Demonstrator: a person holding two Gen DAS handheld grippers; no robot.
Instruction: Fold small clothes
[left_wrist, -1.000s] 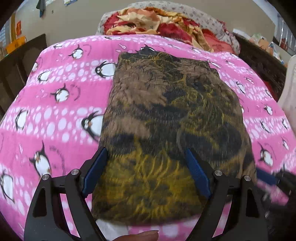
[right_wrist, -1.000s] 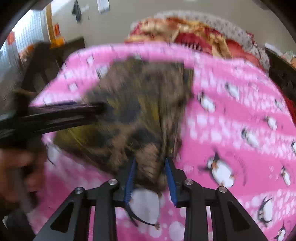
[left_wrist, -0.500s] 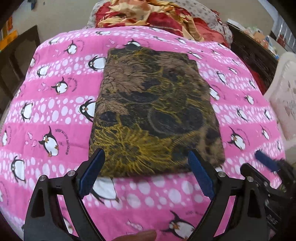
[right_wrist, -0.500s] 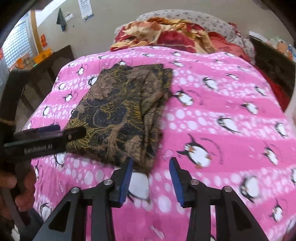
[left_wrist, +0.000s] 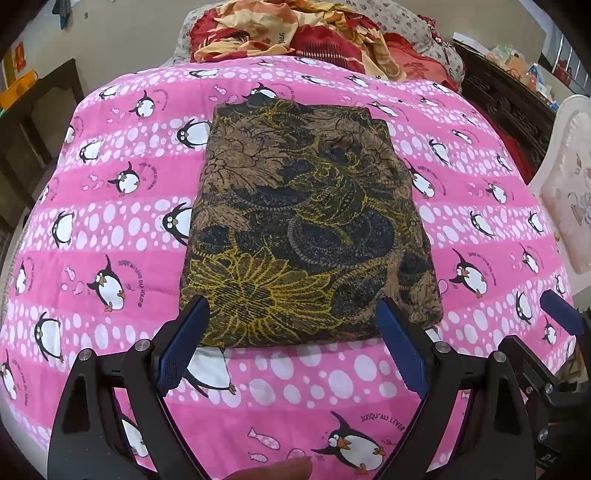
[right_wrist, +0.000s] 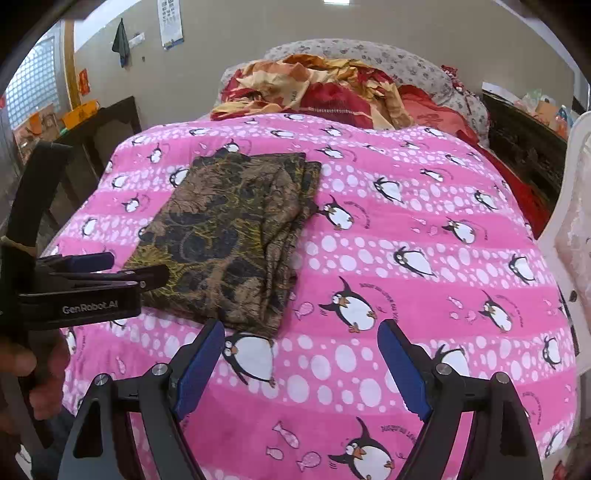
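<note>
Folded brown patterned cloth (left_wrist: 306, 229) lies flat on the bed's penguin blanket (left_wrist: 480, 206); left gripper (left_wrist: 291, 347) and right gripper (right_wrist: 301, 365) hover spread, empty, near its front edge.

A pink penguin-print blanket (left_wrist: 110, 206) covers the bed before me. At its far end lies a crumpled red and orange quilt (right_wrist: 317, 88) against a grey floral pillow (right_wrist: 413, 66). A calendar (right_wrist: 170, 22), I think, hangs on the beige wall.
</note>
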